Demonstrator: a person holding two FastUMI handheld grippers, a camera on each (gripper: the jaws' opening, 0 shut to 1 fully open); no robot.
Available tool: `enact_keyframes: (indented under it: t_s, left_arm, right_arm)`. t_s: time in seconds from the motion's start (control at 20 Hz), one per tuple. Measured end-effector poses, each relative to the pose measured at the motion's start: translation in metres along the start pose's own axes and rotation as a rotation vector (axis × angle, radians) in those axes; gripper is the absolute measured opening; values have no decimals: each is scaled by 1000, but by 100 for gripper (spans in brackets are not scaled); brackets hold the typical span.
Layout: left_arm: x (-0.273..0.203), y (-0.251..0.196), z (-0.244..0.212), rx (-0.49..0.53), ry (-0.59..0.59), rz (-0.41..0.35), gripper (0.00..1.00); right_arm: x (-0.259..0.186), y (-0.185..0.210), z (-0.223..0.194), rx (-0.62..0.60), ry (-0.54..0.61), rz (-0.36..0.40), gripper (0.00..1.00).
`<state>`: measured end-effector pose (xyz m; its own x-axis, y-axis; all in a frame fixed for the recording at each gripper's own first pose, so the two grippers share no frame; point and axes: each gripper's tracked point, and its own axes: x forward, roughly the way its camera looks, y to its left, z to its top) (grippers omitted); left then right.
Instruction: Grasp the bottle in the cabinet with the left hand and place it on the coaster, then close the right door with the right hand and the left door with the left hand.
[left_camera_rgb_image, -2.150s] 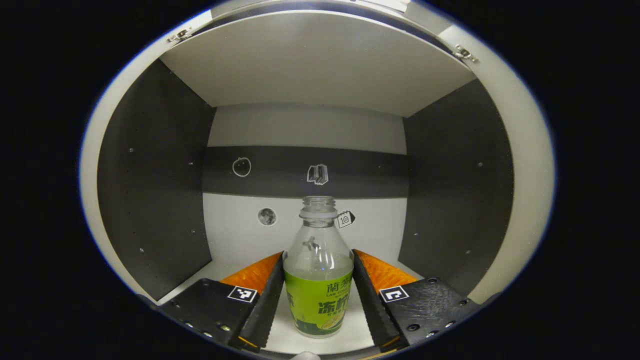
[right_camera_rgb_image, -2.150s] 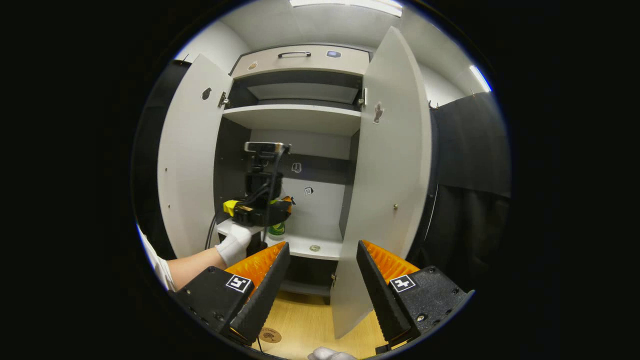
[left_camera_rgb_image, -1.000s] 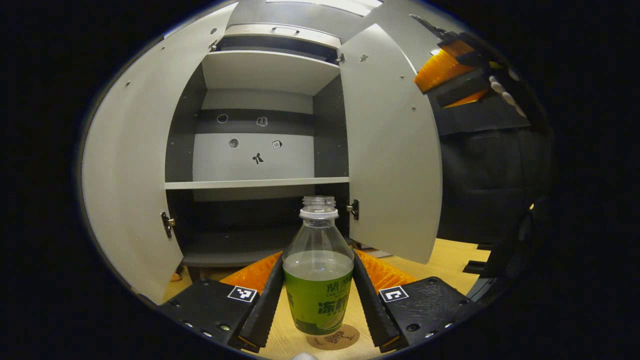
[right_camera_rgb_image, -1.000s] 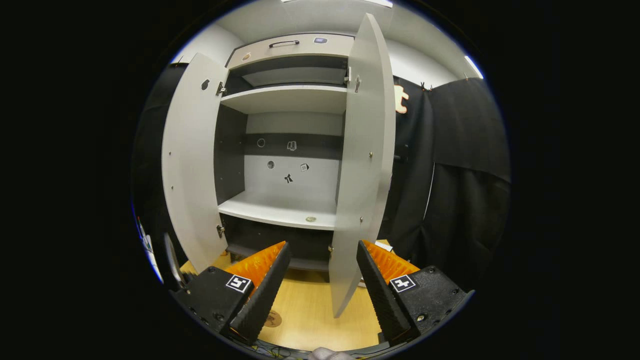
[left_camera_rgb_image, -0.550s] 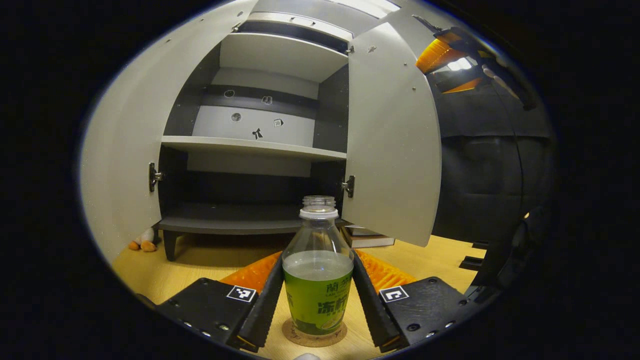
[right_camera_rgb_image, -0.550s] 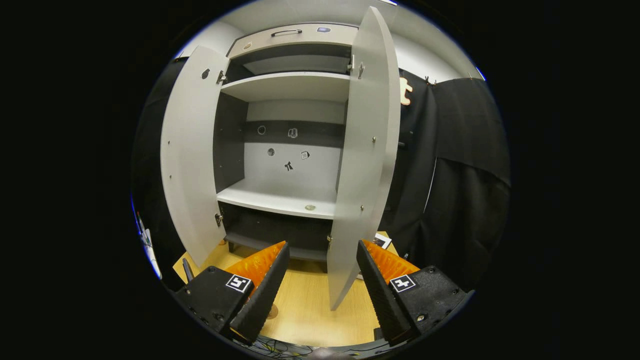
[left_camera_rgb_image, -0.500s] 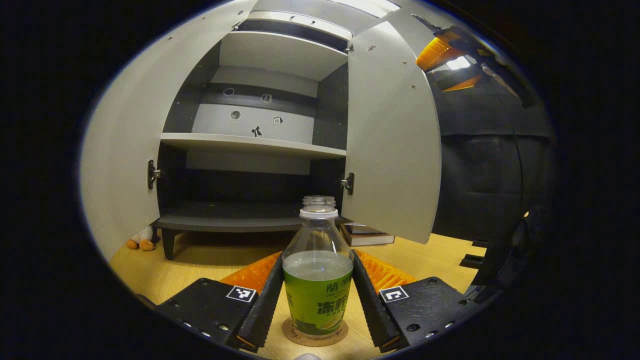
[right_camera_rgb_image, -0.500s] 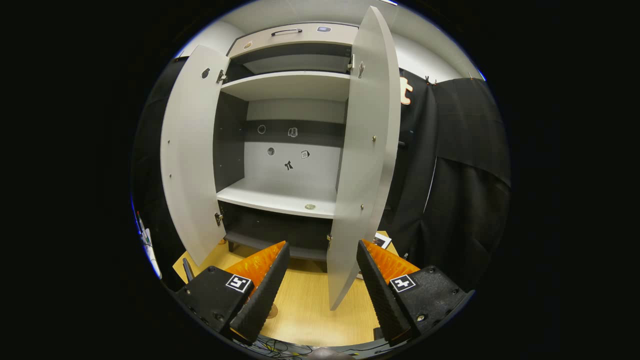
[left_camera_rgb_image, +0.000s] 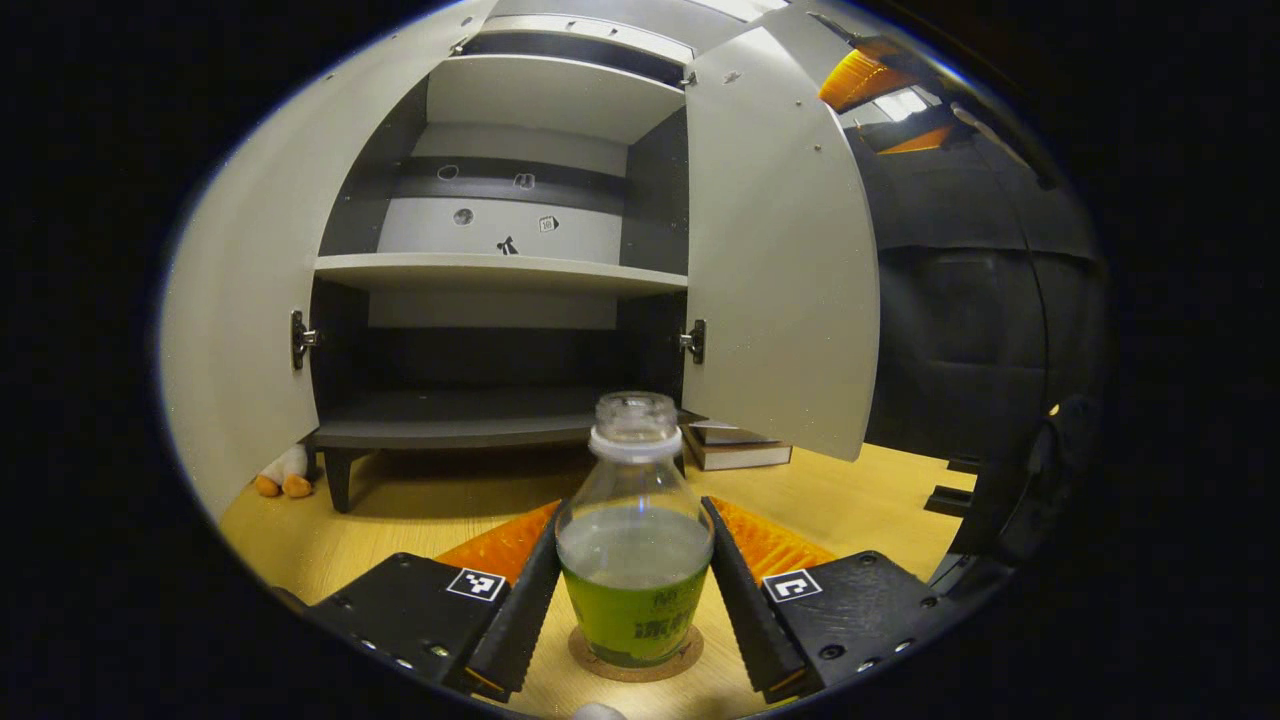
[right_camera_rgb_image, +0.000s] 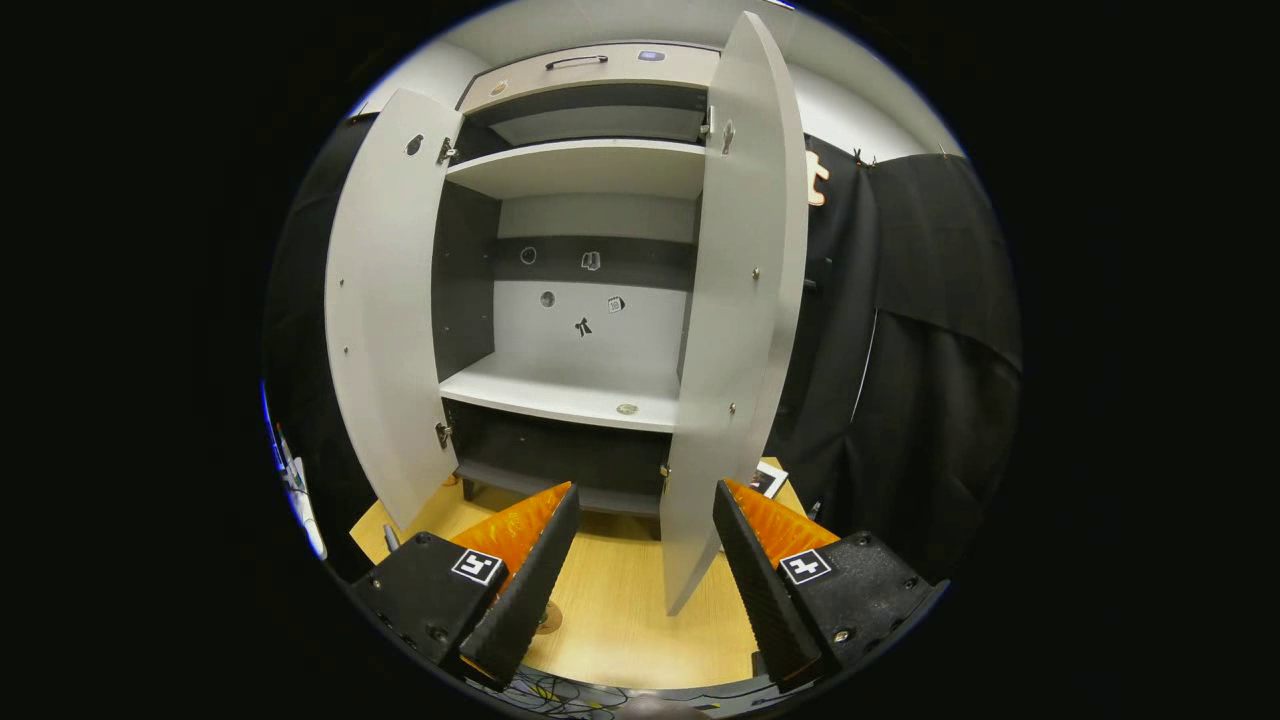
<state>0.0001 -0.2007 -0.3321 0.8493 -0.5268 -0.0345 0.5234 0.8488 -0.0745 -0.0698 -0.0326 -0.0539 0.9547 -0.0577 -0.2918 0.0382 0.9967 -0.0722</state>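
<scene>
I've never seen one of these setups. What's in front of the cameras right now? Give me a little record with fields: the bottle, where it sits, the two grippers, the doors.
bottle: clear plastic bottle with green label, uncapped, partly filled, upright
resting place: round cork coaster on the light wooden floor
left gripper: a finger at each side of the bottle; actual contact unclear
right gripper: open, holding nothing, facing the cabinet
right door: open
left door: open
cabinet shelf: white, with one small round thing on it
</scene>
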Motion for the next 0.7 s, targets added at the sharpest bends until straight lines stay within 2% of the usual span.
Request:
enact_keyframes:
  t_s: [0.05,0.1,0.15,0.4,0.6,0.7]
  left_arm:
    - [1,0,9,13,-14,-2,82]
    - [3,0,15,26,-19,0,94]
    - [3,1,22,40,-24,5,97]
    - [3,-1,72,56,-84,27,97]
    - [-6,4,135,50,-146,55,97]
    - [-11,3,163,61,-140,55,97]
  right_arm:
    - [0,0,0,1,-1,-2,83]
    - [-1,-1,0,3,-3,-2,83]
    - [-2,-1,0,6,-3,-3,83]
    - [-7,-7,2,32,-22,-15,83]
    - [-9,-13,5,47,-43,-28,83]
    - [-11,-16,9,56,-62,-34,83]
